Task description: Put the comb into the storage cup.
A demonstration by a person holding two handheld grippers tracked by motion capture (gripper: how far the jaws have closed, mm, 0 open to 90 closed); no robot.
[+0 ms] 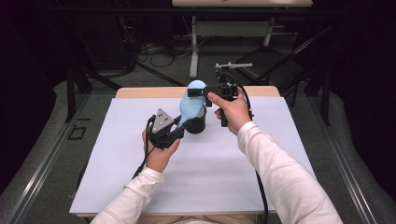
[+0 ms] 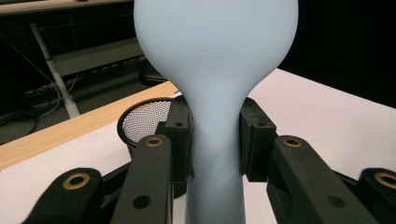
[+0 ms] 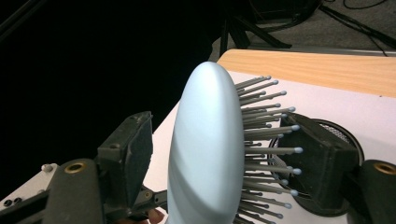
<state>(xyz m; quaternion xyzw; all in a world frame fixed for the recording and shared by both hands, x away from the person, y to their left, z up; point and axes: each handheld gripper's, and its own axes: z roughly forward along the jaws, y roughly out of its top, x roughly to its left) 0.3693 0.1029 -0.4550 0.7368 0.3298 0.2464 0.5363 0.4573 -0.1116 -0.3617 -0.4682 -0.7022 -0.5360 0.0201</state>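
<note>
A light blue hairbrush [image 1: 191,106] stands tilted above a black mesh cup [image 1: 196,125] at the back middle of the white tabletop [image 1: 210,172]. My left gripper [image 1: 180,125] is shut on the brush's narrow neck [image 2: 217,140], a pad pressing on each side. My right gripper [image 1: 198,92] straddles the brush head [image 3: 205,140]. One of its pads touches the bristle tips [image 3: 292,151], while the other stands a little off the smooth back, so the gripper is open. The mesh cup [image 2: 142,119] sits just behind the left jaws and shows again as the mesh cup [image 3: 343,135] under the bristles.
A wooden table edge [image 1: 140,92] runs along the back of the white sheet. Beyond it are a desk frame [image 1: 194,51], floor cables [image 1: 159,53] and dark stands. White sleeves come in from the bottom, with a cable trailing from each gripper.
</note>
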